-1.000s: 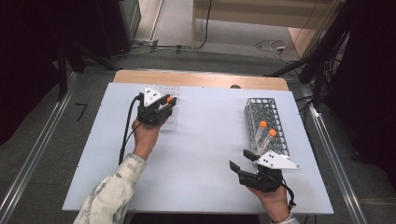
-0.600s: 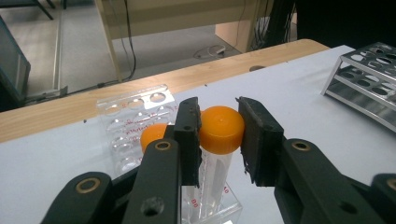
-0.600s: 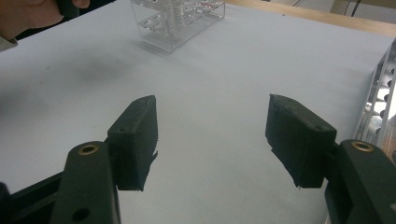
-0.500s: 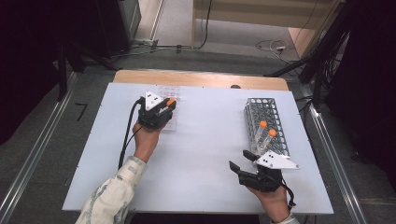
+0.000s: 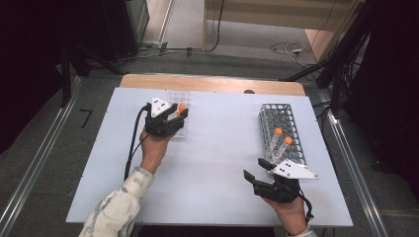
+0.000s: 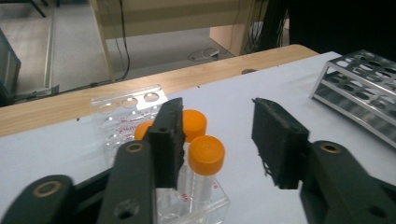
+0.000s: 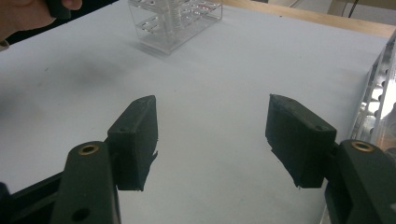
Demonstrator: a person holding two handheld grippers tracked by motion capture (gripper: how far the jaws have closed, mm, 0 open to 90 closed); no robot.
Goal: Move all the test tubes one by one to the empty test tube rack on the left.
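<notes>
The left tongs [image 5: 182, 113] have just been opening over the clear rack [image 6: 140, 100] near the worktop's [image 5: 217, 148] far left corner; an orange-capped tube [image 6: 205, 154] stands upright there, between the pads but untouched. Both hands kept their places. The right tongs [image 5: 254, 170] gape empty by the near right edge, beside the metal rack [image 5: 281, 123].
</notes>
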